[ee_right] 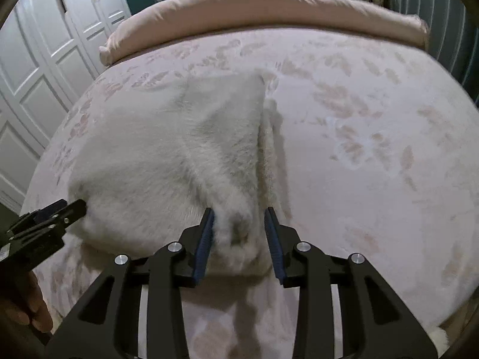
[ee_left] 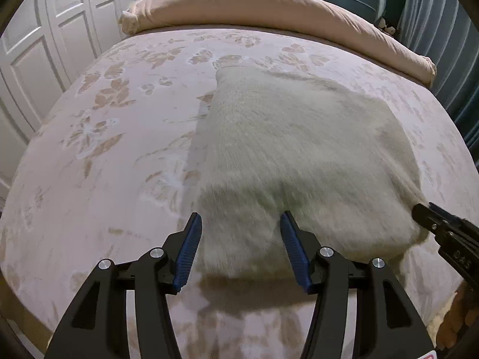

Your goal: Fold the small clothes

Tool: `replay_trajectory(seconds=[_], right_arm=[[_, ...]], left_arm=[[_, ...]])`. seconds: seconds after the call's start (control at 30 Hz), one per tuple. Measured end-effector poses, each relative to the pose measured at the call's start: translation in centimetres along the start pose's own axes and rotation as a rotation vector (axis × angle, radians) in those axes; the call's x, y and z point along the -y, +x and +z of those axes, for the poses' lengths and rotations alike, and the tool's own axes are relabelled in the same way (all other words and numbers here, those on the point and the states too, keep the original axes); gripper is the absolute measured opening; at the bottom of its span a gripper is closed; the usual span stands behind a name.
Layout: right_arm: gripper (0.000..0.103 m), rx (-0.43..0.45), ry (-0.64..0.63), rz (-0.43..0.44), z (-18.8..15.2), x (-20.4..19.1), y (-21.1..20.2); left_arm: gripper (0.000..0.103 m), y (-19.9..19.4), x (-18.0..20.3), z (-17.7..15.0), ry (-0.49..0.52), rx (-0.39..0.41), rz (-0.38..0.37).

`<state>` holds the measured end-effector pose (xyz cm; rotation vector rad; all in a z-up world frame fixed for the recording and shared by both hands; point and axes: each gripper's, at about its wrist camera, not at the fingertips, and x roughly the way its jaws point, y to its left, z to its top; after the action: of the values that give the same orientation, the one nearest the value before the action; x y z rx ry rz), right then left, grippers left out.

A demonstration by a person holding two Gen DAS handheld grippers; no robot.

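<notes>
A: Left wrist view first. What lies on the bed?

B: A fuzzy cream-white knitted garment (ee_left: 299, 161), folded into a rough block, lies on the pale pink bedspread with a tan leaf pattern (ee_left: 104, 149), nearer the bed's near edge than its head. A peach-coloured rolled duvet (ee_left: 254, 3) runs along the far edge.

A: And the left gripper (ee_left: 241, 224)?

B: Its blue ribbed pads stand apart over the garment's near left corner, pressing on nothing. The right gripper (ee_left: 422, 209) comes in at the garment's near right corner; raised letters on its black body read something like "CAS", partly hidden.

A: Now the right wrist view.

B: The right gripper (ee_right: 239, 218) has a fluffy bunch of the garment (ee_right: 167, 164) between its pads, at the near right corner; whether they press on it I cannot tell. The left gripper (ee_right: 74, 206) sits at the near left corner. White panelled wardrobe doors (ee_right: 39, 68) stand beyond the bed's left edge.
</notes>
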<state>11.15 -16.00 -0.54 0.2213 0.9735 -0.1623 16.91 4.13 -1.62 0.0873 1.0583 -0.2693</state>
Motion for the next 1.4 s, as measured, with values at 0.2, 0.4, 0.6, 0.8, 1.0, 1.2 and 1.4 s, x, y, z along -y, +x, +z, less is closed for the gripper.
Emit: replay_trajectory(seconds=[0.2,0.4,0.6,0.8,1.0,1.2,1.4], right_arm=[[0.045,0.003,-0.001,-0.058,-4.7,-1.1,-2.5],[0.052,-0.034,0.052,-0.106,-9.2,-0.7,-2.4],[0.056,-0.051,0.058,-0.102,-11.3,-0.8,-1.9],[0.061,-0.055,0.025,-0.106,-13.0,-2.0,-1.6],[0.063,-0.021,-0.001,-0.141,-14.1,-2.0,-1.6],[0.069,-0.004,-0.002,-0.144,-14.3,-1.7,-1.3],[0.070,0.005,-0.007,-0.140,-14.4,-1.4,-1.1]], left_arm=[[0.064,-1.3,1.6,-3.7,0.001,-0.022,0.037],[0.066,-0.5,2.5,-7.5,-0.032,-0.098,0.035],[0.066,-0.2,3.2,-9.9,-0.019,-0.100,0.053],[0.076,-0.4,4.2,-11.8,0.026,-0.065,0.089],[0.081,-0.3,4.4,-12.9,0.023,-0.001,0.114],[0.085,-0.1,4.1,-13.0,0.016,0.024,0.122],[0.085,-0.3,4.4,-13.5,0.013,0.040,0.125]])
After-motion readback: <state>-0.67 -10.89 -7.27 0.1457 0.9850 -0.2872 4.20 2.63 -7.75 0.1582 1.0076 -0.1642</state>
